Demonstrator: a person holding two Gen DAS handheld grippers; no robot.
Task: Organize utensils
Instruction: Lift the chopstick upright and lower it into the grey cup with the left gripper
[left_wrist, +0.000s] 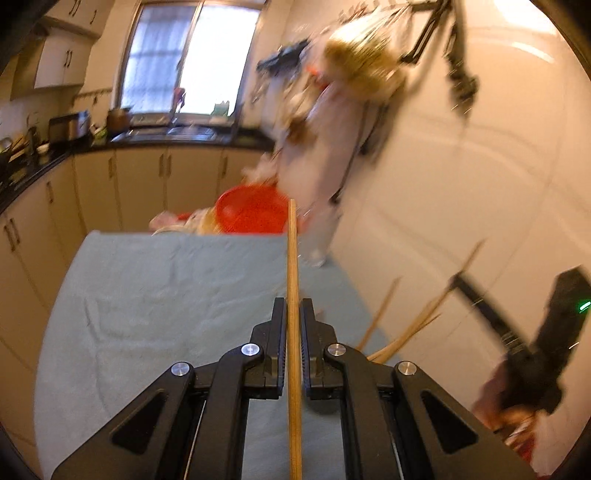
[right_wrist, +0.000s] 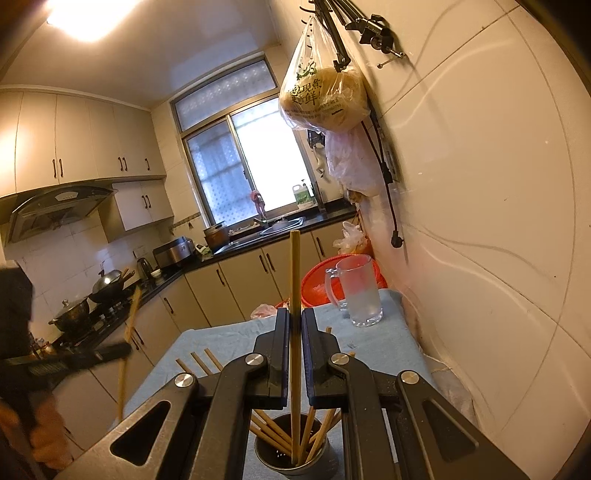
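table (right_wrist: 391, 334), blue cloth | glass mug (right_wrist: 356, 291) | chopstick holder (right_wrist: 291, 452) | loose chopsticks (right_wrist: 201, 362)

Both wrist cameras are looking forward along their claws, low over the bench (left_wrist: 147, 295), sharing the window (right_wrist: 236, 166).

A narrow kitchen, lit warm from the ceiling.

The window (right_wrist: 236, 166) glows at the far end; below it runs a dark counter (right_wrist: 295, 225) over cream cabinets (right_wrist: 258, 273). Left of the window hang upper cupboards (right_wrist: 74, 140) and a range hood (right_wrist: 55, 210); right of it, a glossy pale wall (right_wrist: 480, 221) with plastic bags (right_wrist: 325, 99) hooked high.
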